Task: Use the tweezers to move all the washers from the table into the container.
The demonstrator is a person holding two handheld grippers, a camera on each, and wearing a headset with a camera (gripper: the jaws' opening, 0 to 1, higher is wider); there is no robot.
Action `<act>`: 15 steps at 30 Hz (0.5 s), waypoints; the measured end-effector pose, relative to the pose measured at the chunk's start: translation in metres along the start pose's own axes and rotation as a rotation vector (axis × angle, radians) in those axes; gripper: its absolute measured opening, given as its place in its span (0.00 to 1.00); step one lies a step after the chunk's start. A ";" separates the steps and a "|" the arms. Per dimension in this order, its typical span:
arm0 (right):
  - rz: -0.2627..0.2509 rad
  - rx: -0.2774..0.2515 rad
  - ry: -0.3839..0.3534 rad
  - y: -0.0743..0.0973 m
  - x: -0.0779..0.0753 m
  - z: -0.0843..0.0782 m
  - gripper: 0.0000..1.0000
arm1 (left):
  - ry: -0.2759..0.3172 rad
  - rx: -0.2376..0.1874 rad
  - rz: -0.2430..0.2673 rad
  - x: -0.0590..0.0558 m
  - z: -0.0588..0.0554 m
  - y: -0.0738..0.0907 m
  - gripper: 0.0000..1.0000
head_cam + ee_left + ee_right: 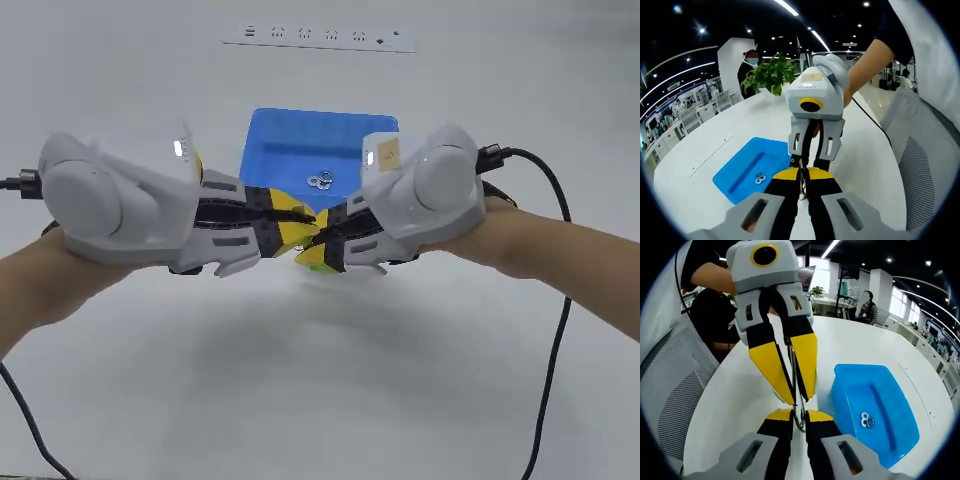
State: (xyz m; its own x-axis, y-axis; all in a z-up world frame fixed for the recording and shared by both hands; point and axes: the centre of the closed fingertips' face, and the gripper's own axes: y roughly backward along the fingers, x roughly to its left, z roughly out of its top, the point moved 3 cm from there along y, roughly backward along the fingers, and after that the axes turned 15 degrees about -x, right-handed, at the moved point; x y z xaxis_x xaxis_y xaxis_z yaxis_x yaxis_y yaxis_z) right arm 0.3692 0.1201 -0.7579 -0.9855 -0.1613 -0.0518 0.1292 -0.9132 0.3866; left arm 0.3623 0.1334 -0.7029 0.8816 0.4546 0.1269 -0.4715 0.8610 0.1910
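Note:
My two grippers meet tip to tip above the white table, in front of the blue container (280, 150). The left gripper (298, 230) comes in from the left and the right gripper (320, 250) from the right. Thin metal tweezers (794, 375) run between the left gripper's yellow fingers (807, 360) and down into the right gripper's jaws (799, 418). Both look shut on the tweezers (802, 189). Two or three small metal washers (320, 181) lie inside the container (890, 395), also visible as washers (867, 420) and washers (760, 177).
A white power strip (318, 37) lies at the table's far edge. Black cables (550, 330) trail from the grippers. A mesh chair (675, 390) stands beside the table, with a potted plant (770, 75) and people in the office behind.

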 end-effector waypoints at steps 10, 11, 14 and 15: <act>-0.028 -0.017 0.010 0.007 0.000 0.009 0.10 | 0.009 -0.065 0.032 -0.002 0.022 0.006 0.29; -0.030 -0.019 0.010 0.008 0.000 0.011 0.10 | 0.030 -0.074 0.032 -0.005 0.024 0.008 0.31; -0.039 -0.031 0.003 0.011 0.000 0.016 0.10 | 0.047 -0.076 0.060 -0.007 0.025 0.013 0.44; -0.042 -0.033 0.001 0.012 0.000 0.018 0.10 | 0.053 -0.070 0.067 -0.008 0.024 0.015 0.51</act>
State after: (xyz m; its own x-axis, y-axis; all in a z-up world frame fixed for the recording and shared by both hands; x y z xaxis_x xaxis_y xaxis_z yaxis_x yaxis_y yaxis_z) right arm 0.3688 0.1159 -0.7370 -0.9901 -0.1231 -0.0680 0.0915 -0.9311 0.3531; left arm 0.3474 0.1369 -0.6776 0.8488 0.5218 0.0851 -0.5285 0.8410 0.1155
